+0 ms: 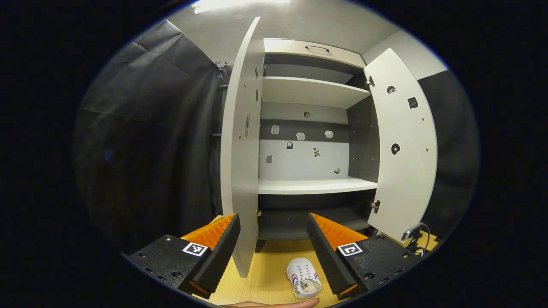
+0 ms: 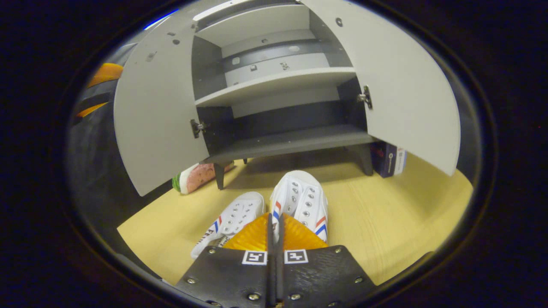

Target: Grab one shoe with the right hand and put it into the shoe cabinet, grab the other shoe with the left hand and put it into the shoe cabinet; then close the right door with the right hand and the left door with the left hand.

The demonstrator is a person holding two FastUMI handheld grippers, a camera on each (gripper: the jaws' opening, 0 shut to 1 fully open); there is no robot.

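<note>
Two white canvas shoes with red and blue stripes lie on the wooden floor before the shoe cabinet [image 2: 291,143]. My right gripper [image 2: 274,220] is shut, its fingers pinching the inner side wall of the right-hand shoe [image 2: 304,199]. The other shoe [image 2: 235,218] lies just left of it, toe toward the cabinet. My left gripper [image 1: 273,222] is open and held higher, facing the cabinet's middle shelf [image 1: 314,186]; one shoe [image 1: 304,278] lies on the floor below it. Both the left door [image 1: 242,149] and the right door [image 1: 404,149] stand wide open.
A watermelon-patterned object [image 2: 195,177] lies under the left door [image 2: 158,107]. A dark box [image 2: 389,158] stands by the cabinet's right leg under the right door [image 2: 406,94]. Cables [image 1: 415,239] lie beyond the right door. A fingertip [image 1: 278,303] shows at the bottom.
</note>
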